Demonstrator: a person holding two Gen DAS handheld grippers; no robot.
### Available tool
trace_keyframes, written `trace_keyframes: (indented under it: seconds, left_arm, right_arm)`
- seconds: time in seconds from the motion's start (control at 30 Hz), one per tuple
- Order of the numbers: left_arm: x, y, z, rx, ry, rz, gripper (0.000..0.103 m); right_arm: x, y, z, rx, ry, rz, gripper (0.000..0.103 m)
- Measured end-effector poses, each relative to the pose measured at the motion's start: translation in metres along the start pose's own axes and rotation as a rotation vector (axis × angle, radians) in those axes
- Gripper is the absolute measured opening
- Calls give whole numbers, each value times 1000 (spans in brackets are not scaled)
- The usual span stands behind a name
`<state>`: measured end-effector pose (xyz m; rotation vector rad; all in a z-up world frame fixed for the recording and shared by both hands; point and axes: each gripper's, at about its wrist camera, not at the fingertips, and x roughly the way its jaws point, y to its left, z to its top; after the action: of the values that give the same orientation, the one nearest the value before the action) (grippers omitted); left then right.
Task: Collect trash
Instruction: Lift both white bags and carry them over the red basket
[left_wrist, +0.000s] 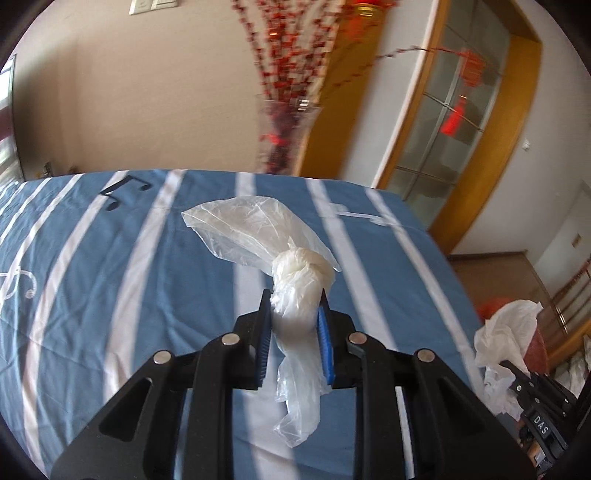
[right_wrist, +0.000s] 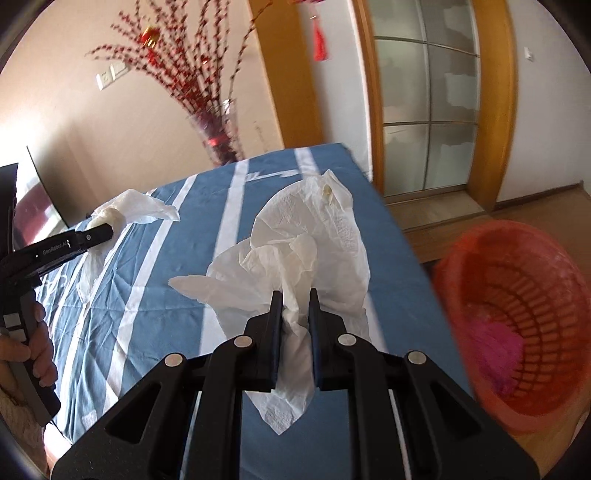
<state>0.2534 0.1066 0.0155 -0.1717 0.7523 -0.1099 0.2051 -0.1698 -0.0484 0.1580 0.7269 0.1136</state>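
Note:
My left gripper (left_wrist: 294, 301) is shut on a knotted clear plastic bag (left_wrist: 258, 229), held up above the blue striped tablecloth (left_wrist: 110, 277); the bag's tail hangs down between the blue pads. My right gripper (right_wrist: 295, 299) is shut on a crumpled white paper tissue (right_wrist: 314, 236), lifted over the cloth's right side. In the right wrist view the left gripper (right_wrist: 107, 230) shows at the left with the plastic bag (right_wrist: 140, 210) at its tip, a hand on its handle. In the left wrist view the right gripper (left_wrist: 509, 369) and its tissue (left_wrist: 506, 328) appear at the lower right.
A red plastic basket (right_wrist: 517, 325) stands on the floor right of the table, with something pink inside. A glass vase (left_wrist: 284, 136) of red branches stands beyond the table's far edge. A wood-framed glass door (right_wrist: 428, 110) is behind, and a dark screen (right_wrist: 40, 192) at far left.

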Motion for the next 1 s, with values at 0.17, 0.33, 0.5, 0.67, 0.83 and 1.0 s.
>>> trace_keyframes:
  seconds: [0.17,0.33,0.5,0.67,0.83,1.0]
  left_arm:
    - [-6,-39,-13,42,10,-58,23]
    - [-8,-76,-25,81,25,-110,23]
    - [-9,-106,-35,114,38,-149,23]
    - [-7,-134,-43,147,56,-184,23]
    - [-4,-164,-52,184,74,-212,23]
    - [2,-191,-60,216,96,-240,23]
  right_arm:
    - [-26,-23,-7,36,-45,-33,14]
    - [-45,-45,-13,70,-73,-57,14]
    - [-57,-66,-18,108,-90,-77,14]
    - [-66,-86,-26,146,-101,-94,14]
    - [-72,-111,-34,196,-110,-116,14]
    - [-78,-136,-39,244,-117,-140,14]
